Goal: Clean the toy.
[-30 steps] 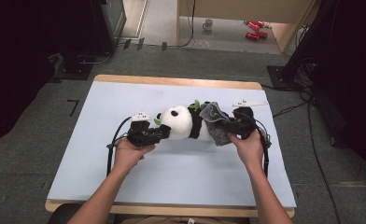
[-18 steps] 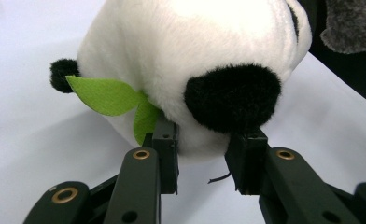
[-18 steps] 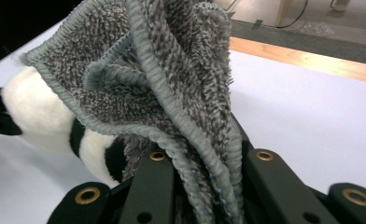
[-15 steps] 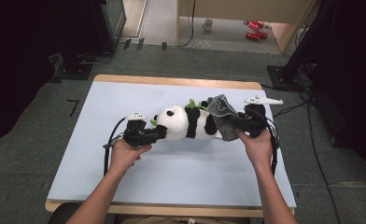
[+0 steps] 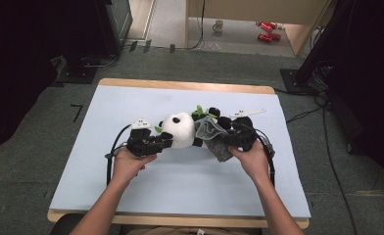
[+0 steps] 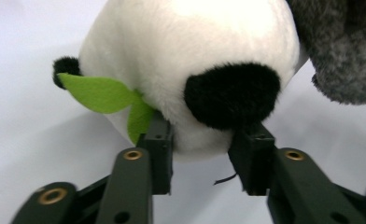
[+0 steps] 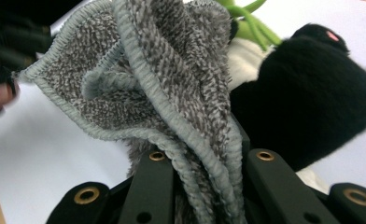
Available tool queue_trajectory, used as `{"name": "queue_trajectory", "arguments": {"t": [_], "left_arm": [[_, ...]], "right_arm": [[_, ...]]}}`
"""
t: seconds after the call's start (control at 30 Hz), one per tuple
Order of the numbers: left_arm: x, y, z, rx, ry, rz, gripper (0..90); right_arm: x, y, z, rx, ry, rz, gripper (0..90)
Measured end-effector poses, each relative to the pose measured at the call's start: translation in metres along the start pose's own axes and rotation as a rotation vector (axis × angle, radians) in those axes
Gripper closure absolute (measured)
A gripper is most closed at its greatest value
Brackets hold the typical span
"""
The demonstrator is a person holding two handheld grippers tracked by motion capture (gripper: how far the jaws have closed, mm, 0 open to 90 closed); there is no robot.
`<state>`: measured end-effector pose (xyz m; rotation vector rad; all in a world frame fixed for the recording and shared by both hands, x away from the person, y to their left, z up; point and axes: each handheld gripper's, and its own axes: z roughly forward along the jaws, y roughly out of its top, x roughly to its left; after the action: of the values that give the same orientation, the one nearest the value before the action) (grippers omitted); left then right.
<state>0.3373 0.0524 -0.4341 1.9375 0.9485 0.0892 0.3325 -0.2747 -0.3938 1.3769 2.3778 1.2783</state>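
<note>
Plush black-and-white fabric, one toy panda [image 5: 180,129], lies mid-counter [image 5: 131,98] on its pale blue top, one grey knitted cloth [image 5: 214,137] at its right. The left hand-held gripper [image 6: 204,154], jaws just widening, brackets its head; the right hand-held gripper [image 7: 204,177] pinches the cloth. Grey carpet surrounds; the panda's body is half hidden.

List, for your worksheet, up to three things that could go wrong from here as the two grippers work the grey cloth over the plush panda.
1. The left gripper has just been opening; its jaws straddle the panda head loosely, so the toy may slide when wiped.
2. The right gripper pinches the bunched grey cloth; folds could snag the green leaf.
3. The panda lies on smooth table, free to roll.
</note>
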Motion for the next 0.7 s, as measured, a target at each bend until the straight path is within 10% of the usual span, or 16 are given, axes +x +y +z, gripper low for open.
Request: {"name": "queue_trajectory", "arguments": {"t": [0.17, 0.7], "left_arm": [[-0.001, -0.002, -0.006, -0.075, 0.032, 0.164, 39.5], [0.023, 0.012, 0.011, -0.063, -0.039, 0.142, 20.3]], "right_arm": [[-0.01, 0.003, -0.002, -0.059, -0.024, 0.037, 78.8], [-0.024, 0.015, 0.006, -0.116, -0.015, 0.049, 78.1]]}}
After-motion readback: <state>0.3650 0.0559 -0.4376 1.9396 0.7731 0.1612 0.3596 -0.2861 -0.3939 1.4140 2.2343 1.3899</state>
